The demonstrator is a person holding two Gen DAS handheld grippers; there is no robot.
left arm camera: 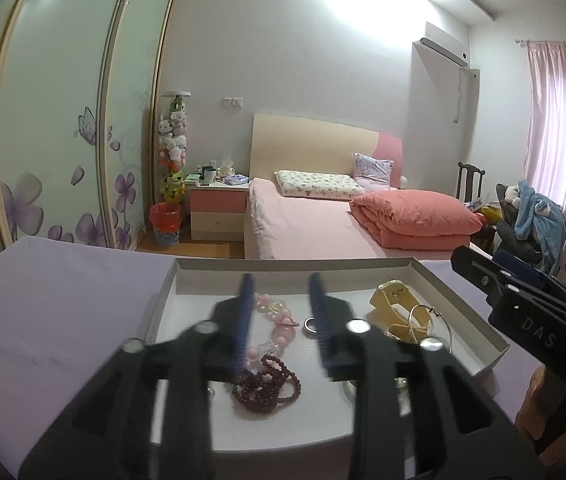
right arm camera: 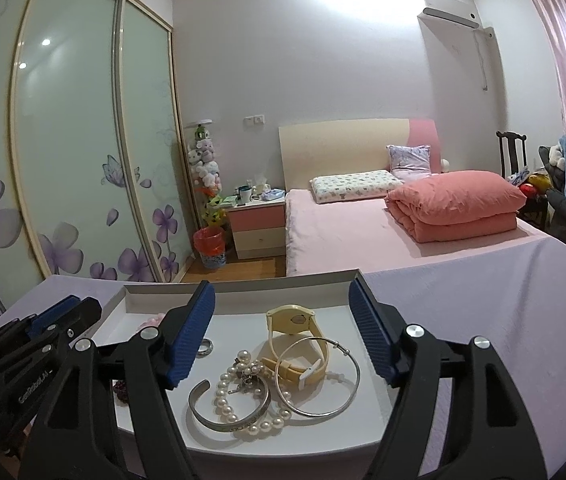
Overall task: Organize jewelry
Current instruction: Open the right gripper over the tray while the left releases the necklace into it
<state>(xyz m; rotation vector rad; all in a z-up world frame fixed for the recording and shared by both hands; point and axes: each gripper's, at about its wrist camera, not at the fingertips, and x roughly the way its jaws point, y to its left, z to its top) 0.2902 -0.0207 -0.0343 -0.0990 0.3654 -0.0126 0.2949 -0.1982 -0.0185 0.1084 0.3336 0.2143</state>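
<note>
While both grippers hover over a shallow white cardboard tray [right arm camera: 243, 286] resting on a lilac-covered counter [right arm camera: 483, 320], the jewelry lies scattered across the tray's floor.

From the left wrist view, the left gripper [left arm camera: 281, 312] has its blue ribbed fingers [left arm camera: 246, 308] parted a little with nothing pinched; a string of pale pink and clear chunky beads [left arm camera: 275, 324] runs between them on the tray floor below. A coil of dark red small beads [left arm camera: 267, 386] lies toward the tray's near edge, just past the pink string's near end. A small silver ring [left arm camera: 310, 326] sits beside the right finger.

From the right wrist view, the right gripper [right arm camera: 283, 336] has its fingers [right arm camera: 191, 344] spread wide and empty, well apart from the pieces below. Between them, near the tray's middle, stands a cream-yellow plastic wristwatch [right arm camera: 295, 336], its strap curling toward the near edge. A large thin silver hoop bangle [right arm camera: 318, 378] overlaps the strap. A white pearl strand [right arm camera: 239, 392] tangles over an open silver cuff bracelet [right arm camera: 227, 410] at the tray's near edge; the cuff touches the hoop.

Beyond the counter's far edge stands a bed with a pink sheet [right arm camera: 343, 232] and a folded coral quilt [right arm camera: 455, 204].
</note>
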